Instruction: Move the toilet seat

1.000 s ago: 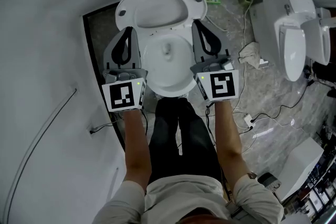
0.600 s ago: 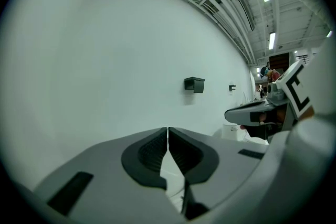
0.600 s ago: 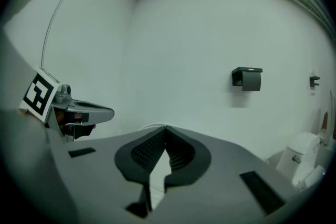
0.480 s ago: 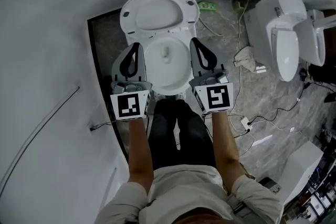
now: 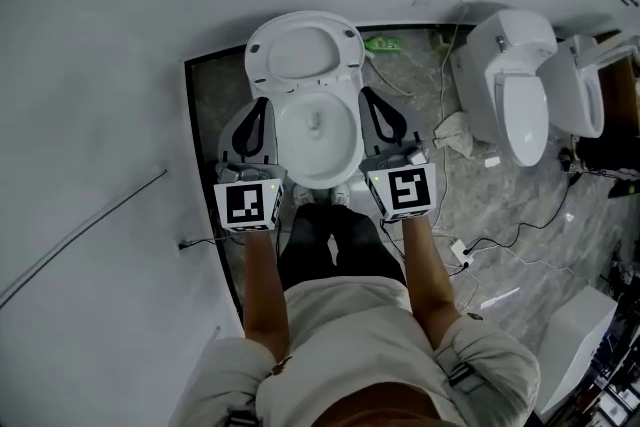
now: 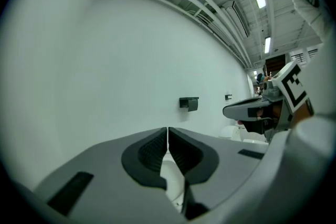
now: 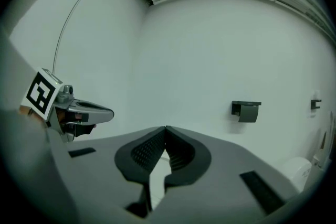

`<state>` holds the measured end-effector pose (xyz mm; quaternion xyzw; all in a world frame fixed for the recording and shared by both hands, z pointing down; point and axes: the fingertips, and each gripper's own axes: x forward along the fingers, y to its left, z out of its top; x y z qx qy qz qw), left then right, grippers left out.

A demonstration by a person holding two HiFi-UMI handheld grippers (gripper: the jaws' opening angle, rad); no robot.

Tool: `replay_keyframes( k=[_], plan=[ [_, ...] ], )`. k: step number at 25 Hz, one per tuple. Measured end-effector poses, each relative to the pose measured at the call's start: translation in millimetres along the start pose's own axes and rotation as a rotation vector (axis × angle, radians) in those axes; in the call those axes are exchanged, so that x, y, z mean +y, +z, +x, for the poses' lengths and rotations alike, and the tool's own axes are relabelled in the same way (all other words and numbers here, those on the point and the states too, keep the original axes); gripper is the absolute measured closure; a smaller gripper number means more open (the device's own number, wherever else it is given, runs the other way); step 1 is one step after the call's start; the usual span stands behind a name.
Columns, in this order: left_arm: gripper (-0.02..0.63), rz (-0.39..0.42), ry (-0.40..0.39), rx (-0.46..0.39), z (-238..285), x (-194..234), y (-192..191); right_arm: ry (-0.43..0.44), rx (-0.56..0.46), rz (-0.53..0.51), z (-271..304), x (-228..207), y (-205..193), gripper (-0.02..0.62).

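The left hand-held gripper (image 5: pixel 258 105) and the right hand-held gripper (image 5: pixel 370 98), either side of the bowl (image 5: pixel 318 130), are clenched empty, probably because the toilet seat (image 5: pixel 305 55) beyond them already stands raised.

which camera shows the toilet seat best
The head view: it looks down on the whole toilet seat, raised behind the bowl. Both gripper views face the wall; only a white sliver of toilet shows below their shut jaws, no clear seat.
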<state>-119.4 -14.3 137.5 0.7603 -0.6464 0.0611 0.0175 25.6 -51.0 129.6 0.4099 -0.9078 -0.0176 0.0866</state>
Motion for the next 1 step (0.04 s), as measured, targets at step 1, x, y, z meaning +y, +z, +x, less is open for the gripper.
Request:
replay_keyframes(
  k=[1],
  plan=[
    [0.577, 0.002, 0.001, -0.001, -7.9, -2.1, 9.5, 0.006, 0.000, 0.001, -8.9, 1.7, 8.6, 0.575]
  ],
)
